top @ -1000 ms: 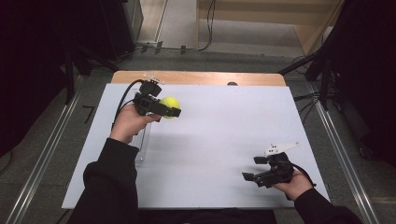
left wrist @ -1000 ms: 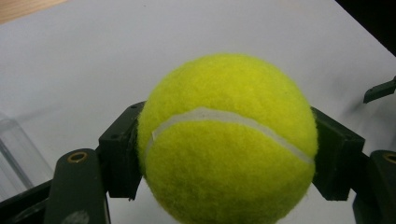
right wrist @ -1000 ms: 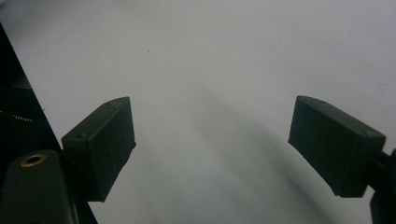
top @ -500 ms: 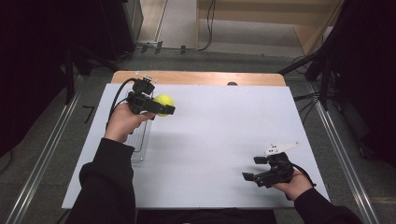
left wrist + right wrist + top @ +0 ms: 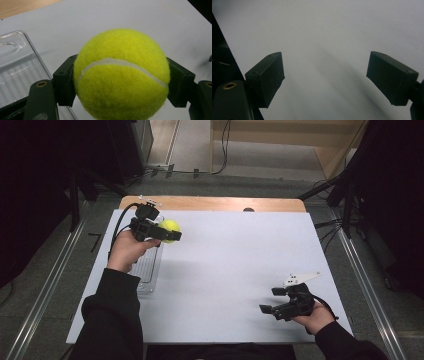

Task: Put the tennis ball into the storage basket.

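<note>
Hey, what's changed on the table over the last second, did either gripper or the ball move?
The left gripper, shut on the tennis ball, carried it slightly toward the far edge of the table and a little to the person's left, so it now sits by the far end of the clear plastic tray. No grab or release happened. The right gripper stayed open in the same spot near the table's front right, and the tray did not move.

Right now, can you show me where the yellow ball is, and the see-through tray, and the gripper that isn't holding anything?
tennis ball (image 5: 121, 75), left gripper view, on its fuzzy front.
clear plastic tray (image 5: 17, 75), left gripper view, on its ribbed floor.
right gripper (image 5: 275, 305), high view, midway between its open fingertips.
</note>
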Motion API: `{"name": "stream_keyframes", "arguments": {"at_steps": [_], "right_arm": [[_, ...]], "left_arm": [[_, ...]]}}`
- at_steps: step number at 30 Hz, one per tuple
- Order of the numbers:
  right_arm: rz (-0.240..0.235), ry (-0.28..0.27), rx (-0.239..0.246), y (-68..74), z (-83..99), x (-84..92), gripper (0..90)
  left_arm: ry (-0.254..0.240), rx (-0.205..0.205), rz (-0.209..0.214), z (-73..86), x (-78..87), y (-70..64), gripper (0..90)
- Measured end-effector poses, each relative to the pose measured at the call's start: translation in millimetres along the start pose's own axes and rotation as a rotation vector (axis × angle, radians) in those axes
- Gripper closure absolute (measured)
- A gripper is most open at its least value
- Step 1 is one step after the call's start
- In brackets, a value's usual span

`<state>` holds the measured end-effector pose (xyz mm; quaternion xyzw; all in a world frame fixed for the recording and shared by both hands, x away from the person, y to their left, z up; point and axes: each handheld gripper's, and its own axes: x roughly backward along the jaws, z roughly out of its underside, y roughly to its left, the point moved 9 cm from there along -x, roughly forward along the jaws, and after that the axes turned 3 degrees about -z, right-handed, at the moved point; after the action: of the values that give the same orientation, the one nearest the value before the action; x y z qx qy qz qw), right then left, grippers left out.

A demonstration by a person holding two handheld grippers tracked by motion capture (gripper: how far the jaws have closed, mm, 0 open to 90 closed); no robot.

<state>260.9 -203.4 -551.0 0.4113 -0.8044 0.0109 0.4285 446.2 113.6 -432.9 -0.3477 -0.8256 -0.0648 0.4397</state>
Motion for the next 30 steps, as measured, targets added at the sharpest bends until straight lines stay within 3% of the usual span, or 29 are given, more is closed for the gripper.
{"name": "stream_keyframes", "arguments": {"at_steps": [30], "right_arm": [[0.000, 0.007, 0.003, 0.4, 0.0, -0.8, 12.5]], "left_arm": [[-0.017, 0.077, -0.094, 9.8, 13.5, 36.2, 26.2]]}}
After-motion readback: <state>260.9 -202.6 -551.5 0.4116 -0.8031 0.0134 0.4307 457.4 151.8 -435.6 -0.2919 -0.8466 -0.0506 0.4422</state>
